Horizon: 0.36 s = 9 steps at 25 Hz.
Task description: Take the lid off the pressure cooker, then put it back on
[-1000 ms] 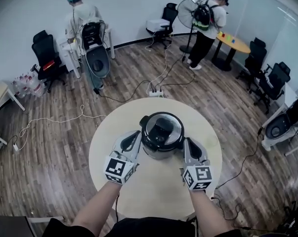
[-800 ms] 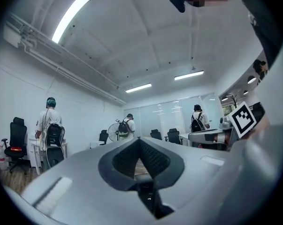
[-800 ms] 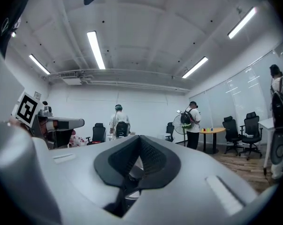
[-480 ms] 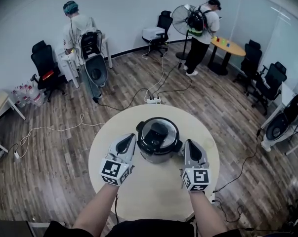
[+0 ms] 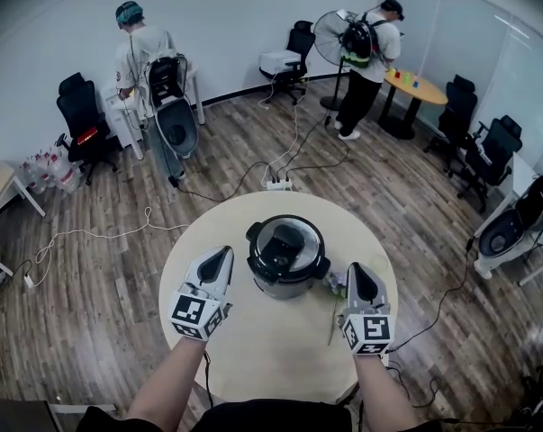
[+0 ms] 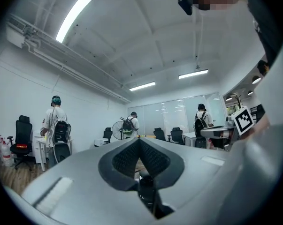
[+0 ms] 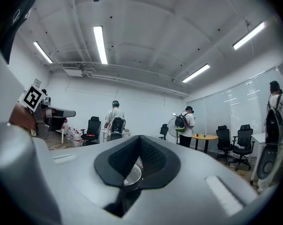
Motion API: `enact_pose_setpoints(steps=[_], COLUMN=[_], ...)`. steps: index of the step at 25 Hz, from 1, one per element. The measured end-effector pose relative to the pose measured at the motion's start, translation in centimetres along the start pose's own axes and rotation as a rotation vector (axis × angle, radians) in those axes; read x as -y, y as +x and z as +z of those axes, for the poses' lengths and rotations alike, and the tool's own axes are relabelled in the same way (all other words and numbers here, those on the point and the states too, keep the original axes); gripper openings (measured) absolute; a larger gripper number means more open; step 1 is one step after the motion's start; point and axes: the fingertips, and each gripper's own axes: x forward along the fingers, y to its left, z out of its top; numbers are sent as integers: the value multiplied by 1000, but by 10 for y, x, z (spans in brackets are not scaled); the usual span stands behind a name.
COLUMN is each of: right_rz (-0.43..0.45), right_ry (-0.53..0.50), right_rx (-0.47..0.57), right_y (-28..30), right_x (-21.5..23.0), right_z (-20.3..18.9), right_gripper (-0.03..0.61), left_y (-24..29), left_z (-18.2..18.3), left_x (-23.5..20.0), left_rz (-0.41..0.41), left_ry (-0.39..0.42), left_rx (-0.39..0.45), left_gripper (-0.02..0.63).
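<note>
Now, cooker: the pressure cooker [image 5: 287,273] stands on the table [image 5: 280,349], lid [image 5: 285,244] on.
Grippers: left gripper [image 5: 222,253] and right gripper [image 5: 356,268] closed, empty, flanking it without touching.
Stage: fits a lid awaiting removal or one already replaced; either way it should sit level.

Wood-plank floor [image 5: 100,277] fills the head view, with a pale round table [image 5: 280,358] at lower centre. A white wall [image 5: 235,7] runs along the top, and glass partitions [image 5: 514,61] stand at upper right. Black office chairs [image 5: 80,106] sit at upper left and far right. A small orange-topped table [image 5: 421,81] and a standing fan [image 5: 328,31] are near the top right. A cabled power strip [image 5: 278,184] lies on the floor just above the round table. Strip lights [image 7: 100,43] line the ceiling.
</note>
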Motion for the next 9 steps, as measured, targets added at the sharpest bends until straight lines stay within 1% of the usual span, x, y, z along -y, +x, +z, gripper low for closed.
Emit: enact_pose_setpoints(steps=[9], right_rz=[-23], right_ry=[-8], right_rx=[-22], right_y=[-10], right_x=[13], right_z=[-7], right_gripper=[6], left_y=[-15], left_z=[-8], left_x=[-17], left_rz=[30], left_ry=[-10], left_rx=[-21], left_gripper=[0])
